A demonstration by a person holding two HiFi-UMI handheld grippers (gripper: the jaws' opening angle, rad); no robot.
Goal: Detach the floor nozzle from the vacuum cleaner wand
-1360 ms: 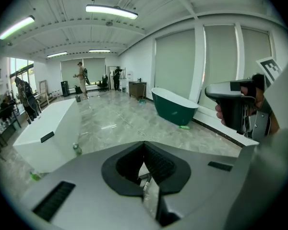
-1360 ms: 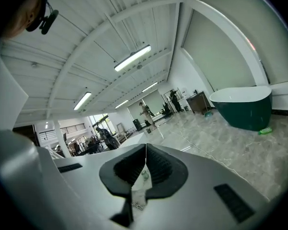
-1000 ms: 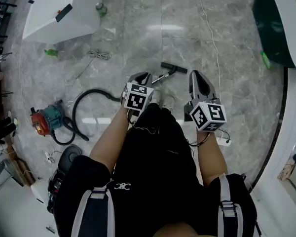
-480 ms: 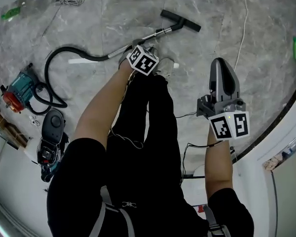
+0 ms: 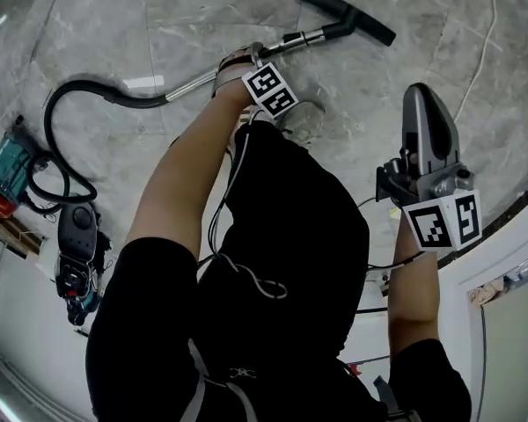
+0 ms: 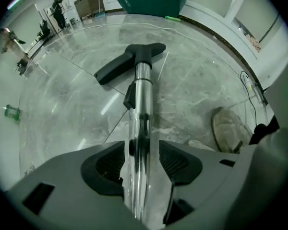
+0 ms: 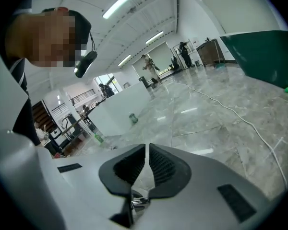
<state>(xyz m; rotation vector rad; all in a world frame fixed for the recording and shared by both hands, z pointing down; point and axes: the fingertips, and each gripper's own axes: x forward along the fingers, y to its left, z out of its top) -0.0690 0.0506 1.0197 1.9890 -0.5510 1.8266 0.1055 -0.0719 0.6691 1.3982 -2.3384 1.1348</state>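
Marble floor (image 5: 202,16) fills the view below me. Across it curls the black hose (image 5: 70,90), which joins the chrome wand (image 6: 143,90). The wand passes straight between the fingers of my left gripper (image 6: 141,146) and on beyond their tips. At its far end, well ahead of those fingers, sits the black floor nozzle (image 6: 132,59), attached (flat on the floor, crosswise to the tube). My left fingers are opening, one on each side of the wand, with a sliver of gap at each pad. My right gripper (image 7: 147,150), off to the wand's right and clear of it, has its fingers pressed together on nothing.
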